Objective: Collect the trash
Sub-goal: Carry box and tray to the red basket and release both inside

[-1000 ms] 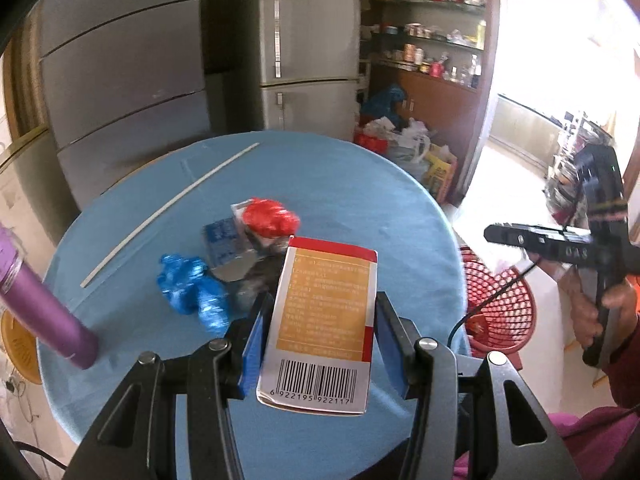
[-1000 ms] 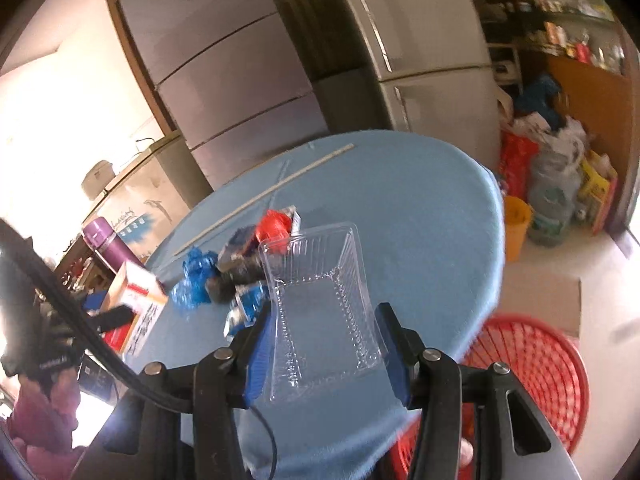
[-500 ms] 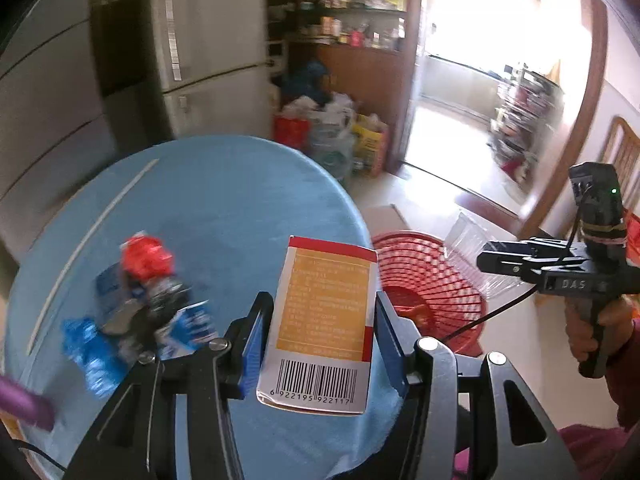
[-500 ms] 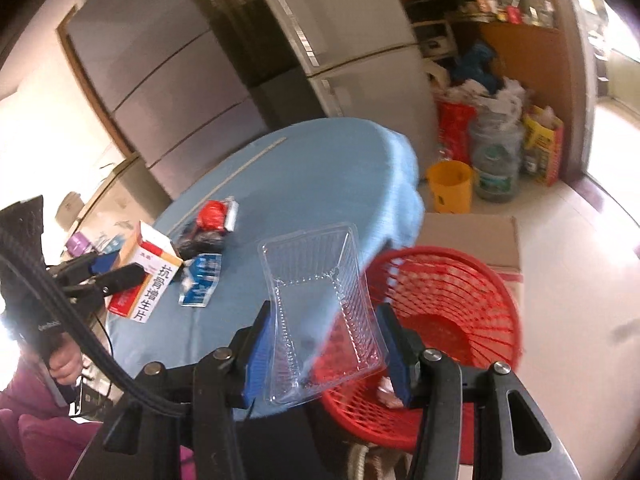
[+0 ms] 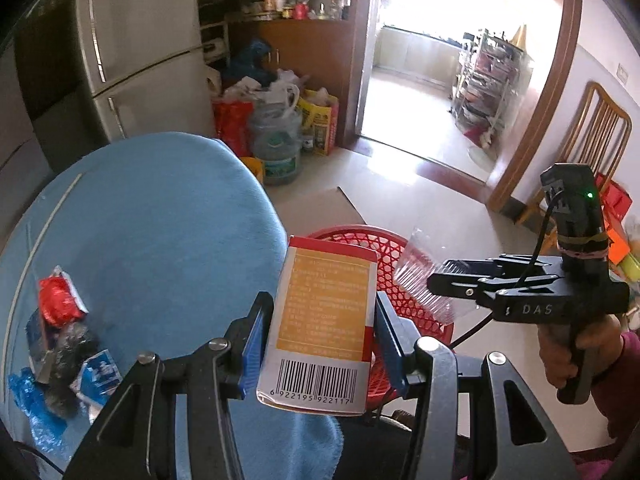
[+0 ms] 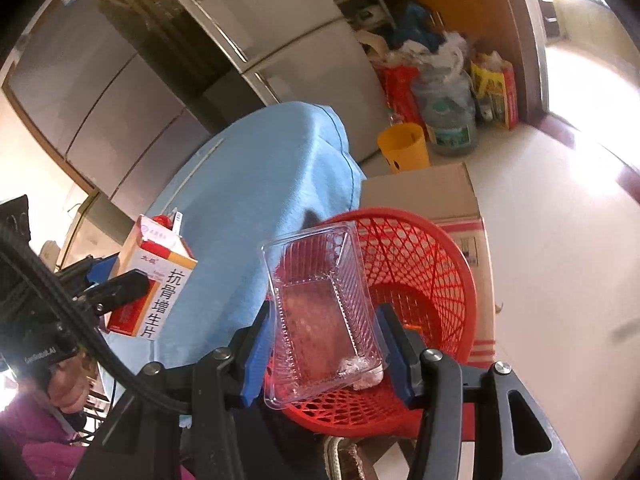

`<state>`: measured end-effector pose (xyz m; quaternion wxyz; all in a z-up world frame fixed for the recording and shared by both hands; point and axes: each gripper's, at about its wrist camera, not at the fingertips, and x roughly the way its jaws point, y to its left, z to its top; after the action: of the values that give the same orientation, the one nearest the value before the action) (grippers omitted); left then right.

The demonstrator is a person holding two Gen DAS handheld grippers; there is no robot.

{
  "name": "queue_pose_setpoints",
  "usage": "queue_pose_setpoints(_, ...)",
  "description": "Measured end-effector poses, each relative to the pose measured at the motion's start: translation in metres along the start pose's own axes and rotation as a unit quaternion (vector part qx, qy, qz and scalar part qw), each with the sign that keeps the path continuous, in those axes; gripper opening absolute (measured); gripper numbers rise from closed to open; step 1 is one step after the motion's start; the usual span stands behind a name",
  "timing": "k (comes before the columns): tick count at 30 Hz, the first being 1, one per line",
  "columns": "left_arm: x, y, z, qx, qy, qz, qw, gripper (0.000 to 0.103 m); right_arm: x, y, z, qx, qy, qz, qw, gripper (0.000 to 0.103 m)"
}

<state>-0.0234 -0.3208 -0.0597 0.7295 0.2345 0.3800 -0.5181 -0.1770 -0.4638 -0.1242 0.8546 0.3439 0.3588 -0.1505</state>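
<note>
The left hand-held gripper is clenched on an orange-and-white medicine box, its blue pads pressing the box's two narrow sides so the barcode end hangs toward the camera and the red-edged top points away; gripping it across the short width keeps the flat carton from twisting loose. The right hand-held gripper clasps a clear plastic clamshell tray by its long walls, open side up, and the thin ribbed plastic seems to bow a little between the pads. Both pieces of trash are held out past the edge of the counter, which is draped in a blue cloth, and over or just beside the red mesh basket on the floor below; the tray sits directly above the basket's mouth in the right wrist view, while the box appears nearer the rim on the counter side. This placement suits a drop: letting go should send each item down into the basket. More litter is left on the cloth, including a red wrapper, blue wrappers and a dark crumpled piece, so collecting looks only partly done.
</note>
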Motion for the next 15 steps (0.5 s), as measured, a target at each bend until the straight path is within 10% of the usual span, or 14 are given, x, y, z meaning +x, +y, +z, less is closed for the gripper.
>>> queue_pose_setpoints(15, 0.055, -0.008, -0.003, 0.004, 0.062, -0.015, 0.9979, 0.059, 0.023, -0.027, -0.009, 0.066, 0.049, -0.003, 0.997, 0.065)
